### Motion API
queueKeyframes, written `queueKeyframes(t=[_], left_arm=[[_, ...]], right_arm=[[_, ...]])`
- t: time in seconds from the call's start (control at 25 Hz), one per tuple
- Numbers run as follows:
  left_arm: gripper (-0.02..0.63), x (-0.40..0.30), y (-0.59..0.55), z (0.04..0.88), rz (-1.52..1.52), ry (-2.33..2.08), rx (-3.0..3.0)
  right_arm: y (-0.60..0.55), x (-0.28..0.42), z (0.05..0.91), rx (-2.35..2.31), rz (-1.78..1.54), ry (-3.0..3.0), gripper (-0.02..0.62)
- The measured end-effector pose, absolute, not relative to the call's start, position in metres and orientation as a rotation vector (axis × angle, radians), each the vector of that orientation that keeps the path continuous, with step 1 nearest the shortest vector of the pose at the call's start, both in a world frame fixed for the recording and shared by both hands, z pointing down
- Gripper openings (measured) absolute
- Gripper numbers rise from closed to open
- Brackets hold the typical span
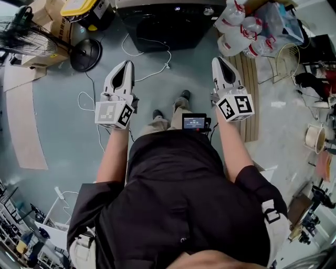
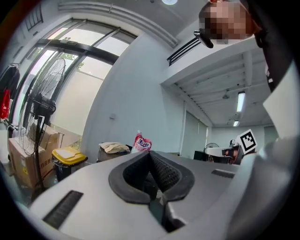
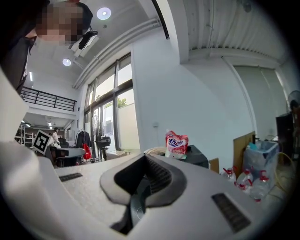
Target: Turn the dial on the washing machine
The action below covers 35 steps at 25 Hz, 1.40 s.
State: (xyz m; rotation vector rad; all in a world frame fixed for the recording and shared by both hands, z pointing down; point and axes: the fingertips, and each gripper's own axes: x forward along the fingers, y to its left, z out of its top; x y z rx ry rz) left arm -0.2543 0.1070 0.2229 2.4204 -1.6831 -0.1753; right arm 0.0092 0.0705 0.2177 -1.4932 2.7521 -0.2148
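The black washing machine [image 1: 168, 23] stands on the floor ahead of me, with a small silver dial [image 1: 208, 10] on its top panel. Both grippers are held at waist height, well short of it, pointing toward it. My left gripper [image 1: 127, 64] has its jaws together with nothing between them; its own view shows the pads meeting [image 2: 151, 155]. My right gripper [image 1: 217, 60] is likewise shut and empty [image 3: 146, 157]. In both gripper views the machine [image 3: 199, 156] appears far off, with a red-and-white detergent pouch [image 3: 176, 144] and a folded cloth [image 2: 114, 147] on top.
A standing fan [image 1: 31, 37], cardboard boxes and a yellow-lidded bin [image 1: 79, 8] are to the left of the machine. Several plastic bottles [image 1: 236, 31] and a wooden pallet [image 1: 249, 79] lie to its right. White cables [image 1: 152, 63] run across the floor in front.
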Motion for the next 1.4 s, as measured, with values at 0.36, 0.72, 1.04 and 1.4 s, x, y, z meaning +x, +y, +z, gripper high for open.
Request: queueKeyframes(t=[0.36,0.72,1.04,1.4], left_arm=[[-0.005,-0.242,0.176,0.230,-0.135,-1.676,2.425],[-0.005,-0.171,0.244,0.210,-0.143,-1.669,2.466],[-0.005,-0.093,0.319,0.217,-0.128,-1.623,2.476],[-0.005,-0.076,0.380,0.211,-0.117,-1.648,2.460]], right_arm=[[0.134,0.012,0.216,-1.469,-0.209,2.759,0.003],[0.201,0.067,0.210,-1.423,-0.224,2.729,0.003],[0.278,0.129,0.214,-1.437,-0.237,2.704,0.003],[0.338,0.144,0.220,-1.416,-0.254,2.710,0.003]])
